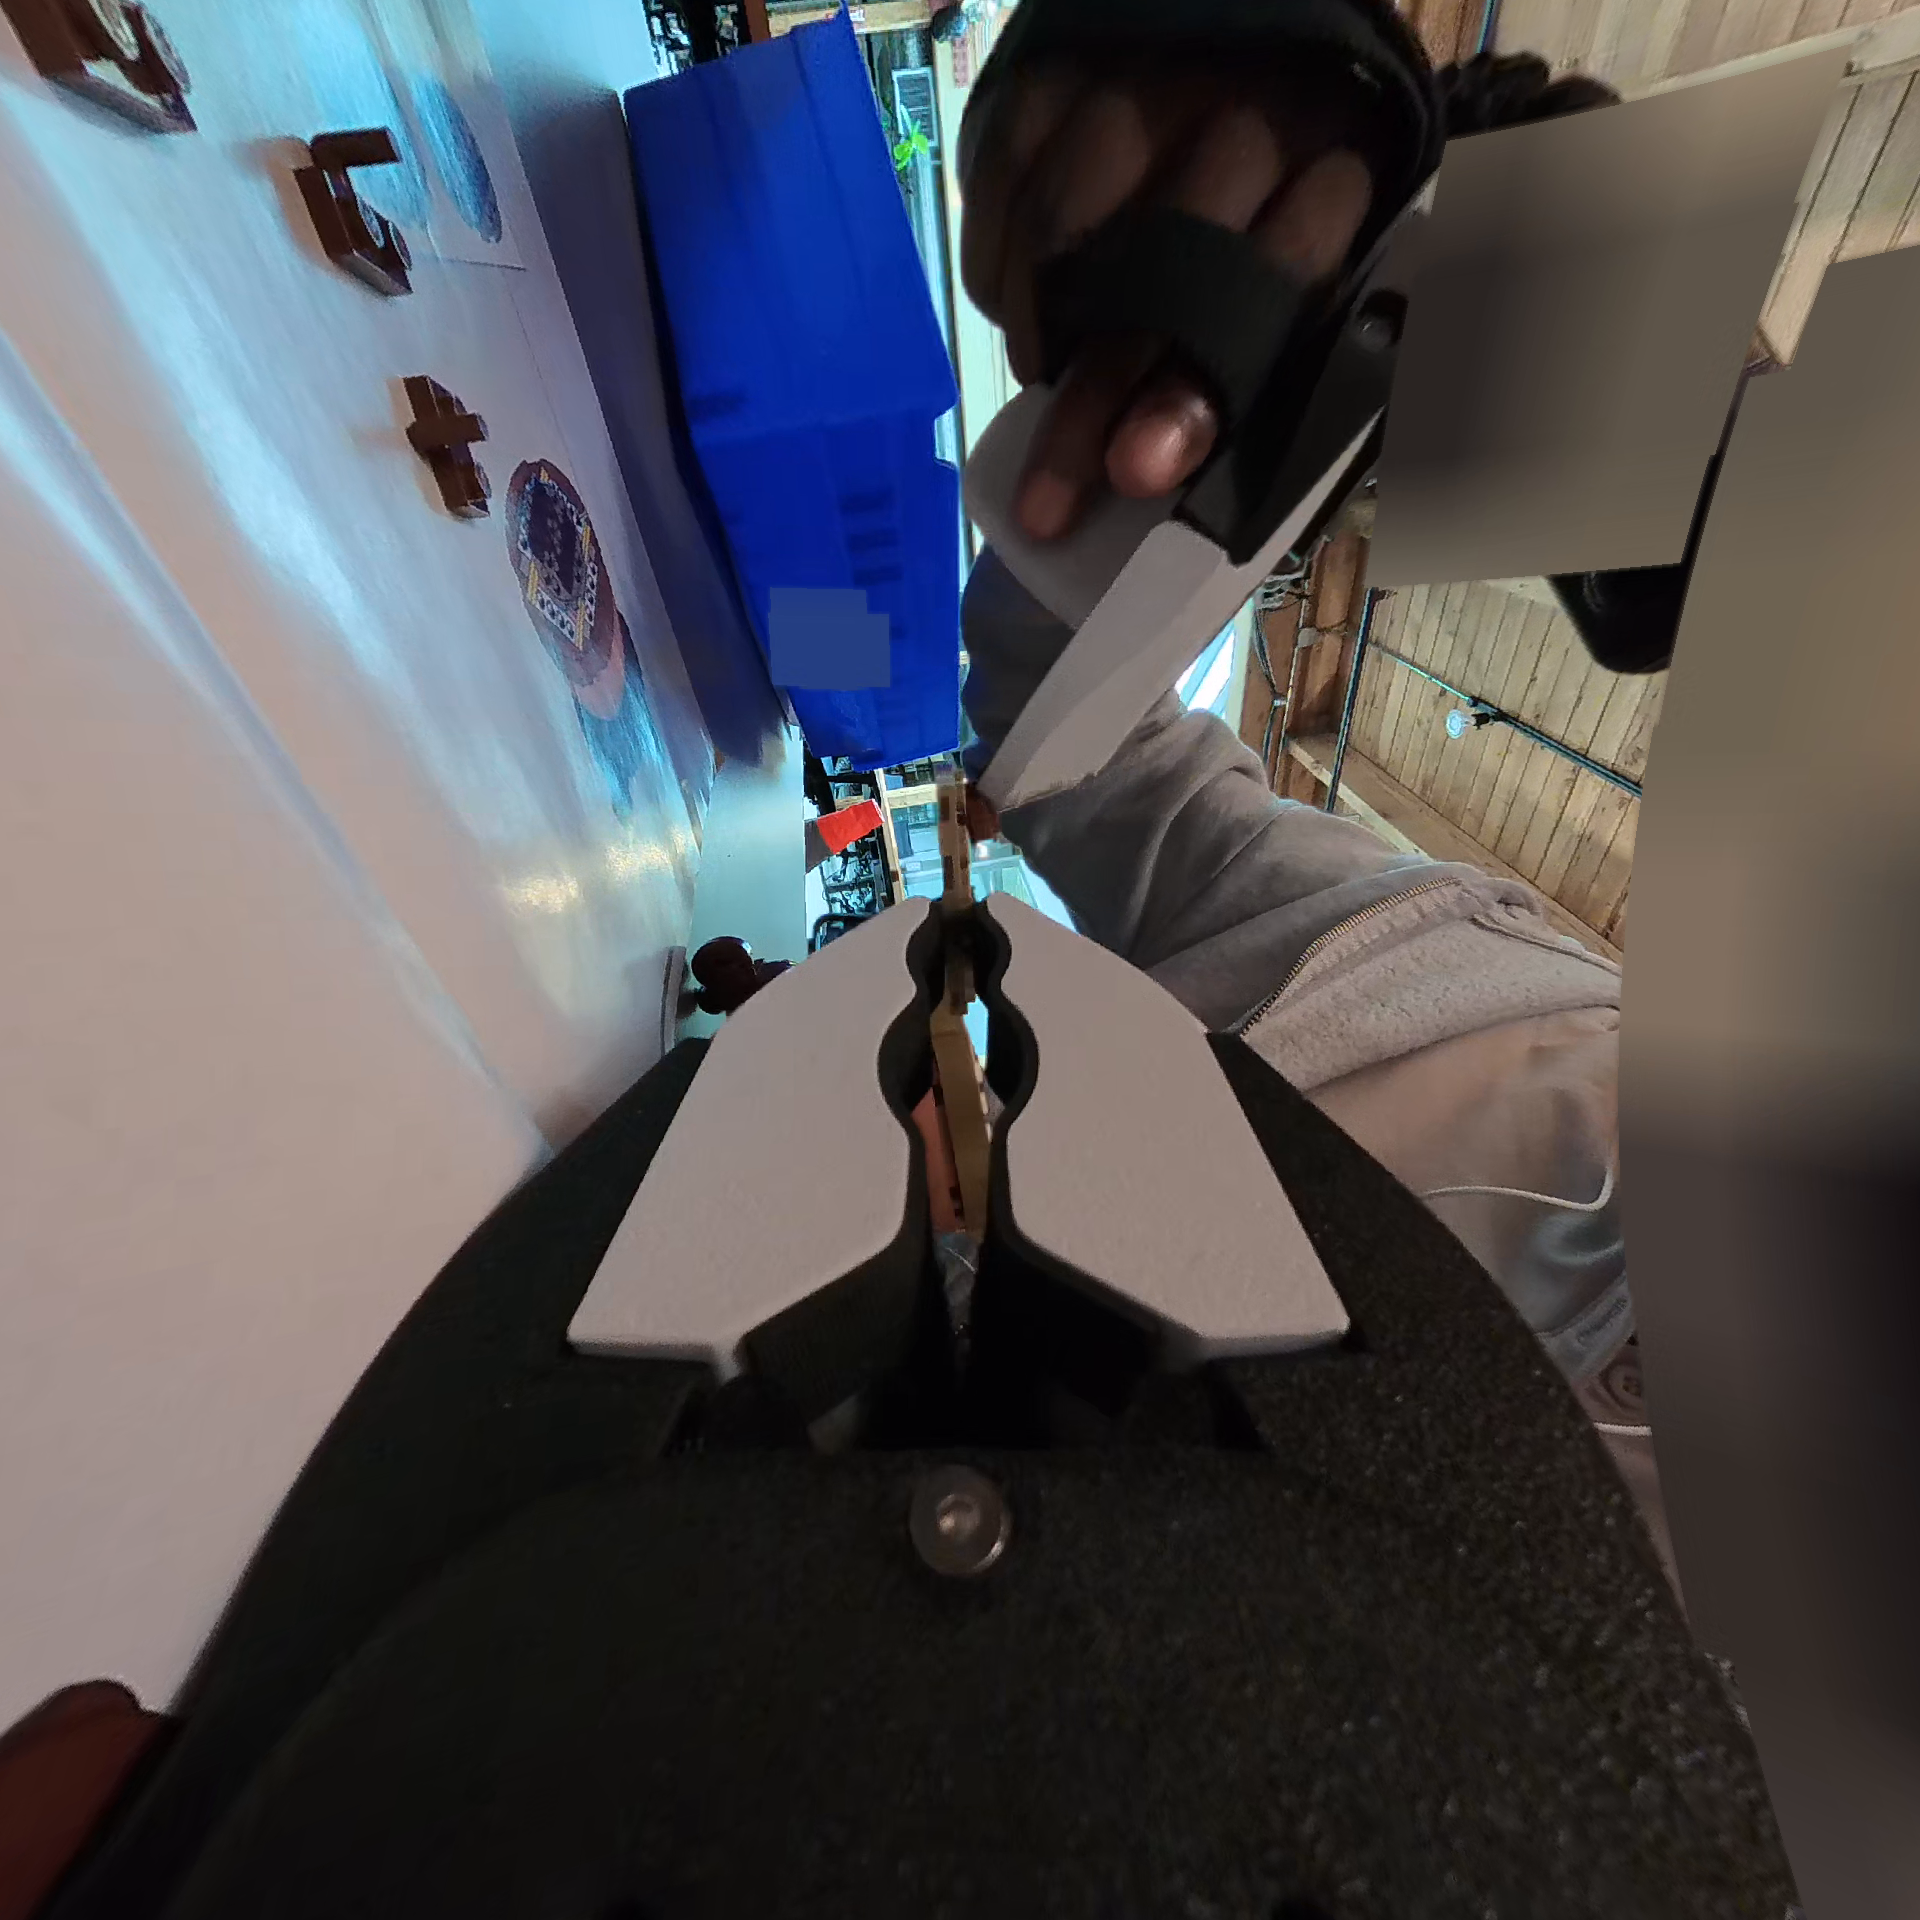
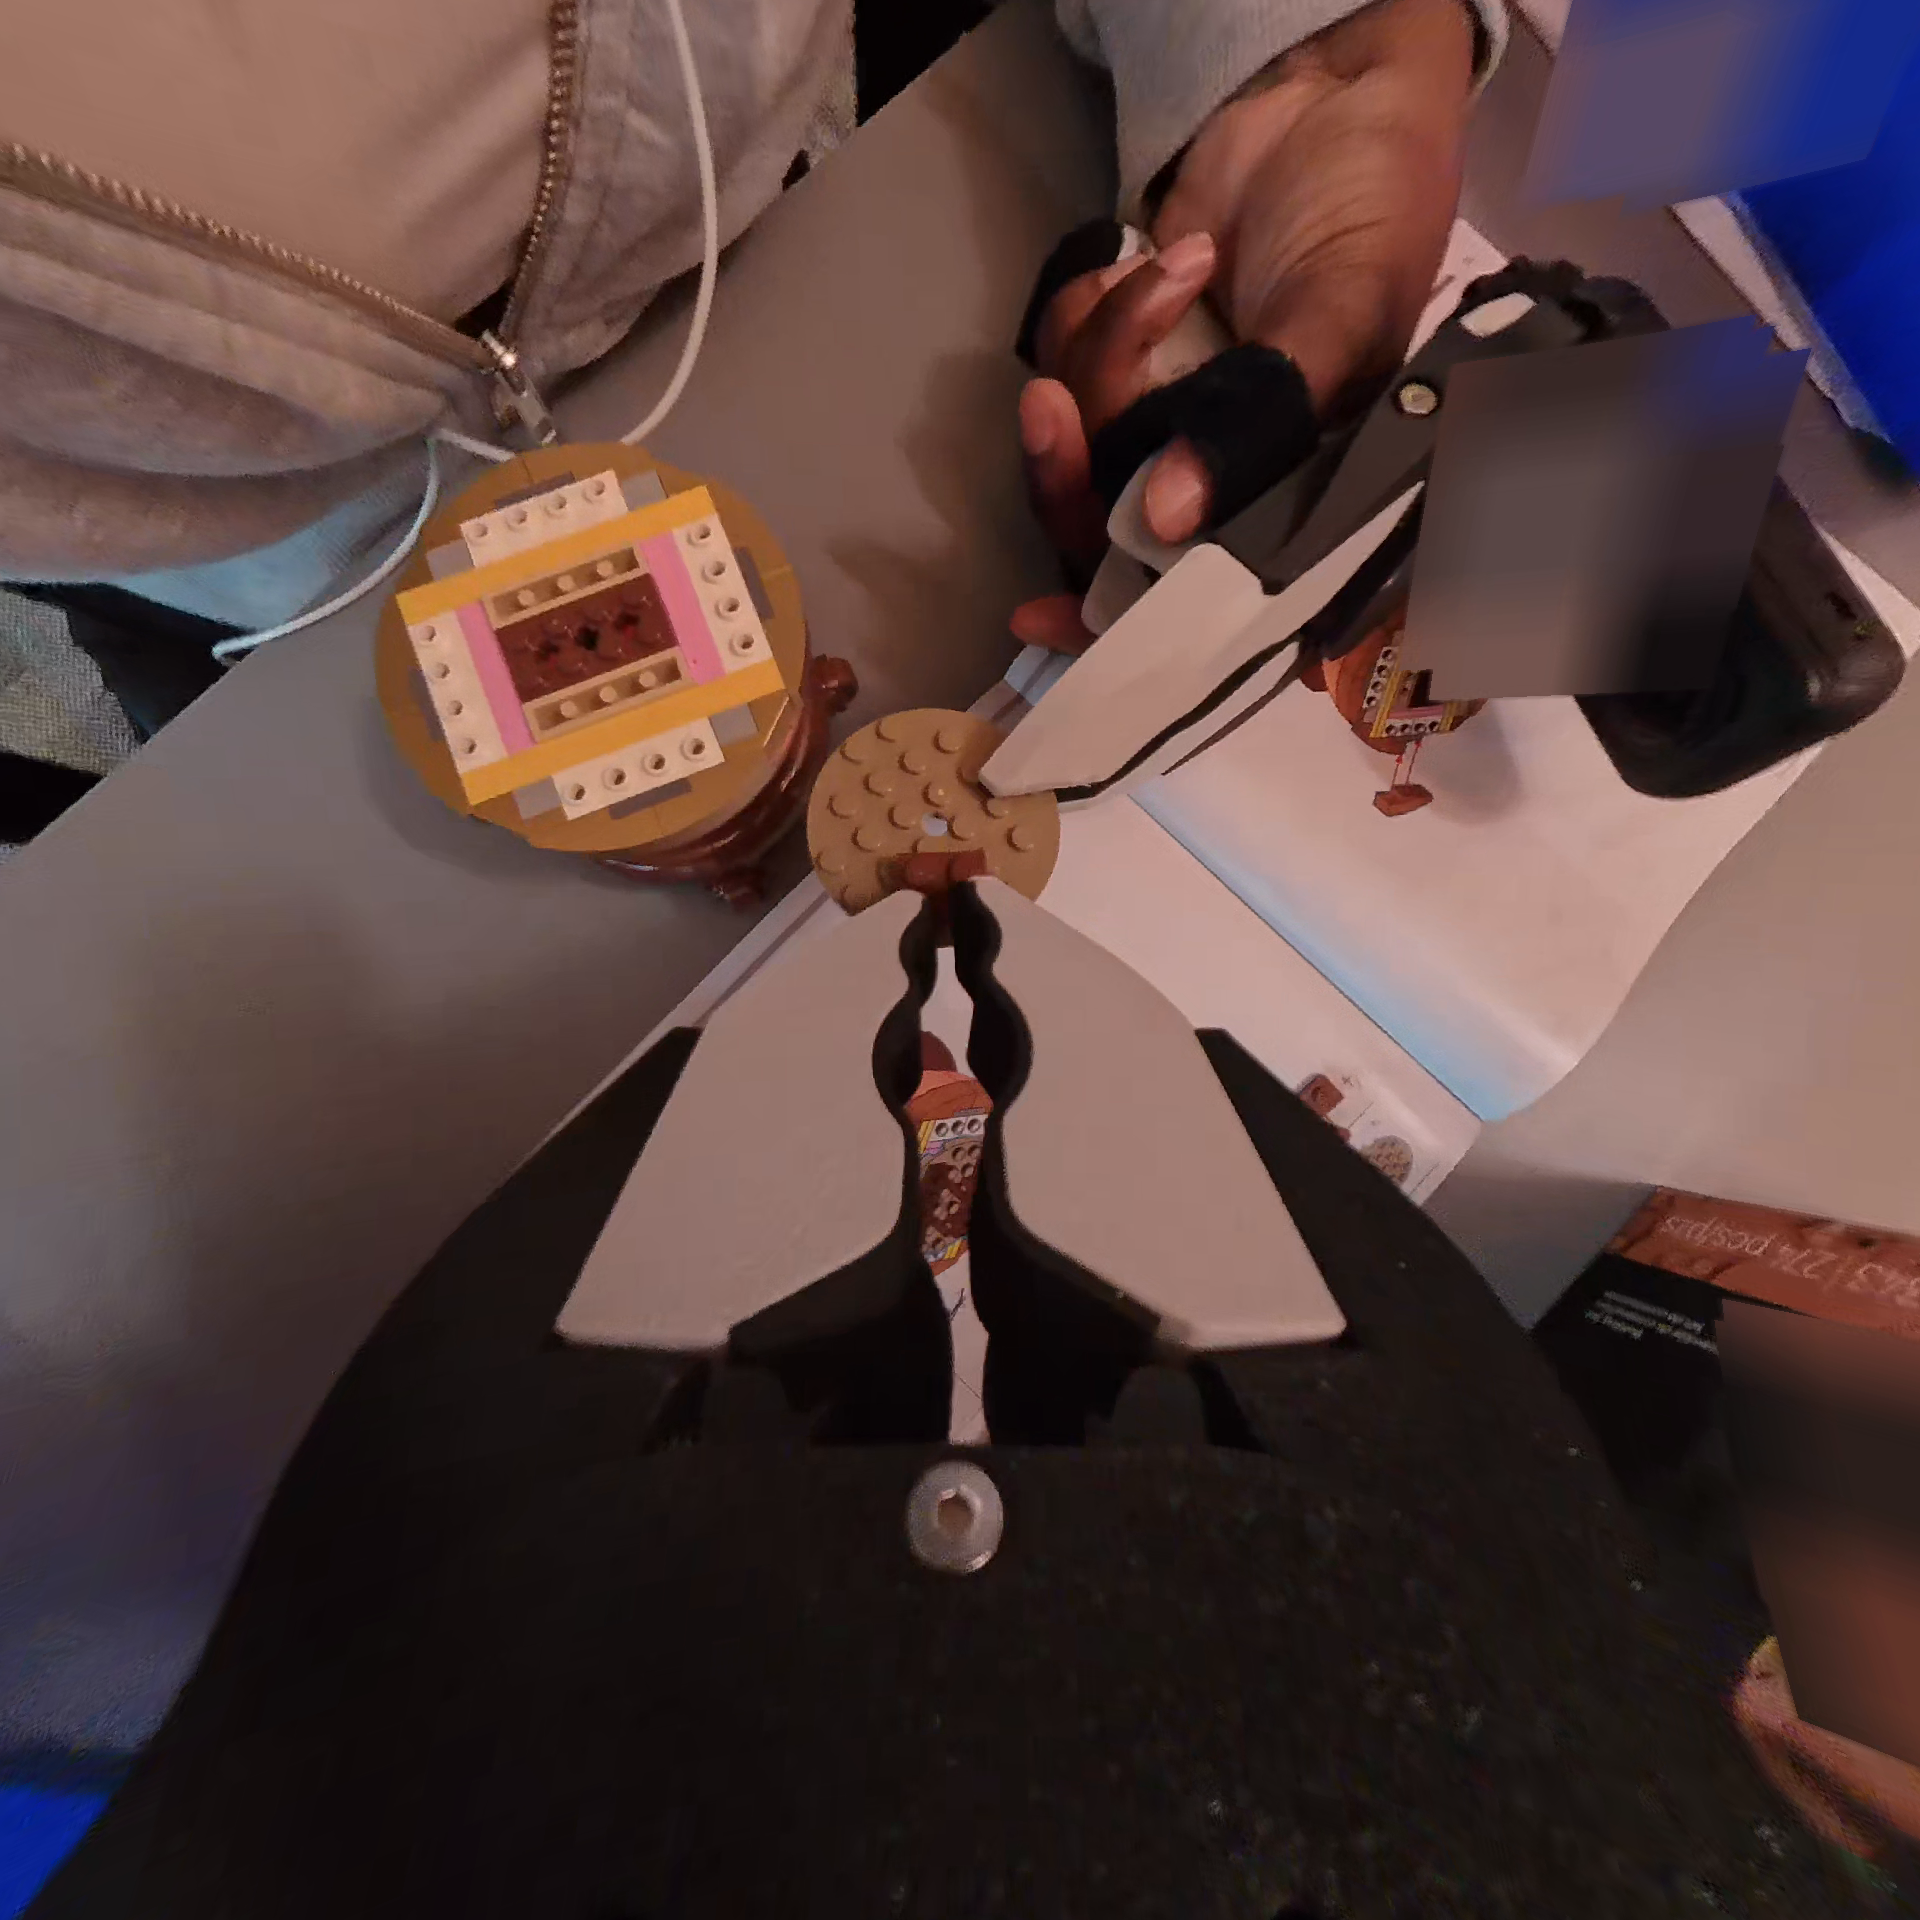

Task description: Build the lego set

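Observation:
My left gripper [image 1: 958, 909] is shut on a tan round studded plate [image 1: 954, 831], seen edge-on and held in the air. In the right wrist view this plate [image 2: 914, 800] faces the camera, and the left gripper [image 2: 997, 774] clamps its right edge. My right gripper [image 2: 951, 896] is shut on a small brown piece [image 2: 940, 868] and holds it against the plate's lower rim. In the left wrist view the right gripper [image 1: 987, 790] reaches in from the upper right to the plate's far end. A round layered build [image 2: 587, 644] stands on the table [image 2: 260, 987].
An open instruction booklet [image 2: 1351, 883] lies under the grippers. A blue bin [image 1: 800, 364] stands at the table's far side. Loose brown pieces [image 1: 447, 447] lie on the table. A box [image 2: 1766, 1257] lies at the lower right. The person's grey jacket [image 2: 260, 260] is close behind the build. My two grippers' fingertips are within a few centimetres of each other.

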`<state>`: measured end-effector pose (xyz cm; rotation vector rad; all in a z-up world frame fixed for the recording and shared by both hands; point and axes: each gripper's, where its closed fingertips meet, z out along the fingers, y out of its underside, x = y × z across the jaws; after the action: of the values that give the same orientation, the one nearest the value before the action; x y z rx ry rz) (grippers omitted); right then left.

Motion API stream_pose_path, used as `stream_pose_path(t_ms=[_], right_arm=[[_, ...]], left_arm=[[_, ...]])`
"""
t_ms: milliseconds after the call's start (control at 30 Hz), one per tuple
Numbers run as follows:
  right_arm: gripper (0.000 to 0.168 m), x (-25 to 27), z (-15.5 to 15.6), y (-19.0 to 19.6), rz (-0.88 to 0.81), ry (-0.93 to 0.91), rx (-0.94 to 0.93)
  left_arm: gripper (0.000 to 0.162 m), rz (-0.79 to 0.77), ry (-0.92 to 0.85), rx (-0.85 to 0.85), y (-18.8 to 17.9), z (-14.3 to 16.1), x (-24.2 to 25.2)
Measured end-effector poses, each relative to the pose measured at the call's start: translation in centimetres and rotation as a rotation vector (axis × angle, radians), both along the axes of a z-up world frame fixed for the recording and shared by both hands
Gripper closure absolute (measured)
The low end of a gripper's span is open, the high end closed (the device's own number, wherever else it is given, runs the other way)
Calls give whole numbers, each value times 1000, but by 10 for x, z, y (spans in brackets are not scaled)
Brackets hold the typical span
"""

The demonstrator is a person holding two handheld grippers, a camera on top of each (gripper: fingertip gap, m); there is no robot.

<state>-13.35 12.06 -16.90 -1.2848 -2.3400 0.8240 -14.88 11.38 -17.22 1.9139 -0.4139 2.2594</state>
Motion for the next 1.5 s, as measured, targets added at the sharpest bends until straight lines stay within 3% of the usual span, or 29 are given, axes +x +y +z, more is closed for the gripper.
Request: stream_pose_path(t_ms=[133, 333, 467, 567, 733, 1067, 1500], right_arm=[[166, -5, 14, 15, -269, 73, 23], [165, 15, 40, 61, -1209, 154, 82], [166, 13, 42, 72, -1555, 296, 53], [165, -3, 32, 76, -1604, 302, -6], [166, -3, 35, 90, -1604, 283, 84], [165, -16, 23, 98, -1531, 163, 116], [164, -17, 20, 98, -1518, 138, 149]], left_arm=[[158, 86, 23, 3, 10, -2, 0], [158, 469, 34, 16, 51, 3, 0], [158, 777, -8, 78, 82, 16, -3], [158, 933, -30, 138, 91, 24, -7], [158, 1068, -26, 207, 96, 25, -17], [158, 1061, -45, 190, 93, 20, -15], [158, 1048, -37, 193, 92, 18, -13]])
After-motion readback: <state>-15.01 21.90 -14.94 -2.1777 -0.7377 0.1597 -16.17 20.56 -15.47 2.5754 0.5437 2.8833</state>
